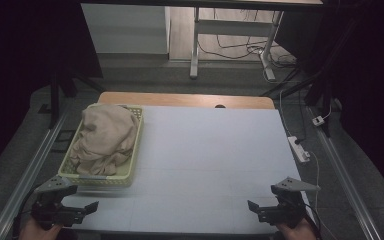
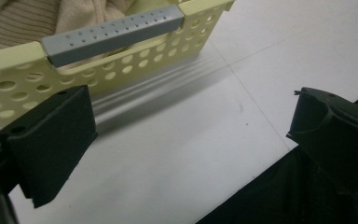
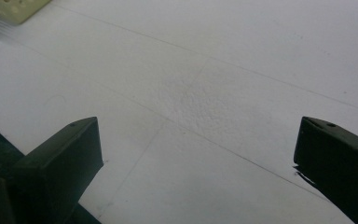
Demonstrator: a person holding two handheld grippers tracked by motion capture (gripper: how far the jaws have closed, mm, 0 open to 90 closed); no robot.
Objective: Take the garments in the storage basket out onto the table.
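A pale yellow perforated basket [image 1: 135, 150] stands on the left part of the white table, heaped with beige cloth [image 1: 105, 137]. My left gripper [image 1: 87, 207] rests at the near left corner of the table, open, just in front of the basket. In the left gripper view the basket wall [image 2: 121, 70] and its grey handle [image 2: 116, 35] lie close ahead, with the beige cloth [image 2: 23, 23] behind them; nothing is between the jaws [image 2: 191, 135]. My right gripper [image 1: 254, 207] sits at the near right corner, open over bare table [image 3: 200, 154].
The white table top [image 1: 210, 150] stretches wide between the grippers and to the far wooden edge [image 1: 180, 99]. A power strip [image 1: 299, 148] and cables lie on the floor to the right. Table legs [image 1: 195, 45] stand beyond.
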